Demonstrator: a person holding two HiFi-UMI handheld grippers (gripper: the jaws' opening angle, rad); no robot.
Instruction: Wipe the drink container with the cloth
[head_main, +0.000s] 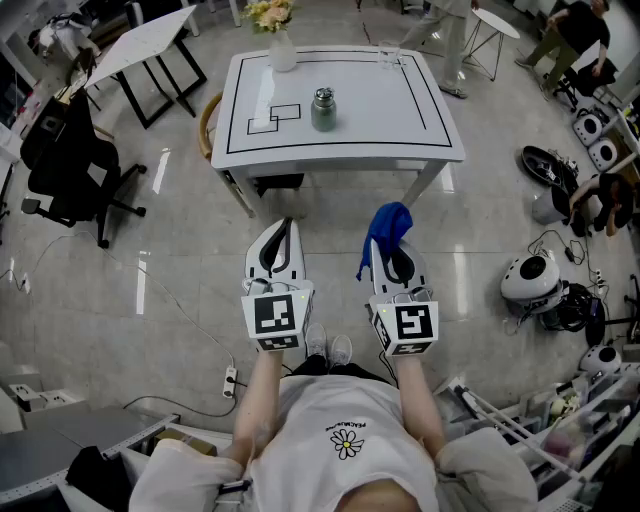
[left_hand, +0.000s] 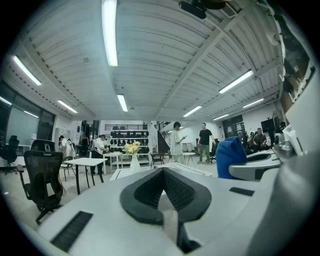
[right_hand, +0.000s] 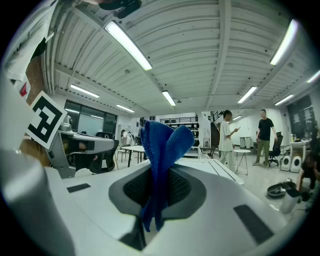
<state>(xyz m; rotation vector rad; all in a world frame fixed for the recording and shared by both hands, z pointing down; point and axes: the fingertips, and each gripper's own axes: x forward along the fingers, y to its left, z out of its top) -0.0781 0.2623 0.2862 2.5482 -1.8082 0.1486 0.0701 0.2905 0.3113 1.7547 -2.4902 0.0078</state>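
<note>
Cloth (head_main: 389, 226) pinched in right gripper (head_main: 386, 244), left gripper (head_main: 286, 229) closed alongside

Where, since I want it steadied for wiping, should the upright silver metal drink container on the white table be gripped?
Probably around the lower body of the silver cylindrical metal drink container, below its lid, coming from its left with the empty left hand-held gripper, jaws opened first. It stands upright, so its round wall offers opposite faces, leaving the rest for the blue cloth.

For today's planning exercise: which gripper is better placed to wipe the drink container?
Right: the right gripper clamps the blue cloth; the left gripper is shut and empty. Neither is nearer the drink container.
</note>
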